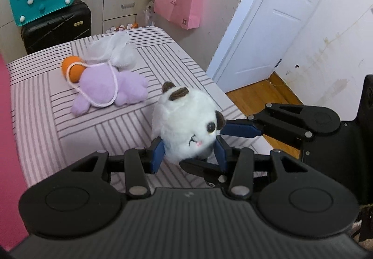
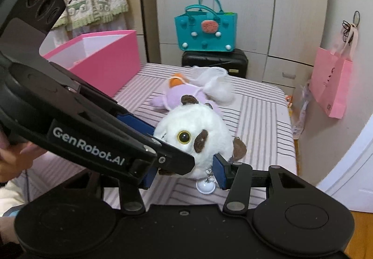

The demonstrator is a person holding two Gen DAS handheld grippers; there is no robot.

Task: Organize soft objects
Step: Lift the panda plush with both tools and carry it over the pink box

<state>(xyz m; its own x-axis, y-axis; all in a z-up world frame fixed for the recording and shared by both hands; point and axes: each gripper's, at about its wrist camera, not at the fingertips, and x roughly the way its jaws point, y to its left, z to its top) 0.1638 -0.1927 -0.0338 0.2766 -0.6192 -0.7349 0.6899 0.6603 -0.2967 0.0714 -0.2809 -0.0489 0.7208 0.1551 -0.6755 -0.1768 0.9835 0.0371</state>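
White plush pinched by both grippers, left and right; ears toward far bed edge, long axis upright-tilted.

Round plush before rabbit plush on bed.

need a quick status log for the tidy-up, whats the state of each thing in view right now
white plush: gripped by both grippers at once
left gripper: shut on the white plush
right gripper: shut on the white plush
purple plush: lying on the striped bed, cord looped over it
pink box: open, standing on the bed
white door: ajar
teal bag: upright on the black suitcase
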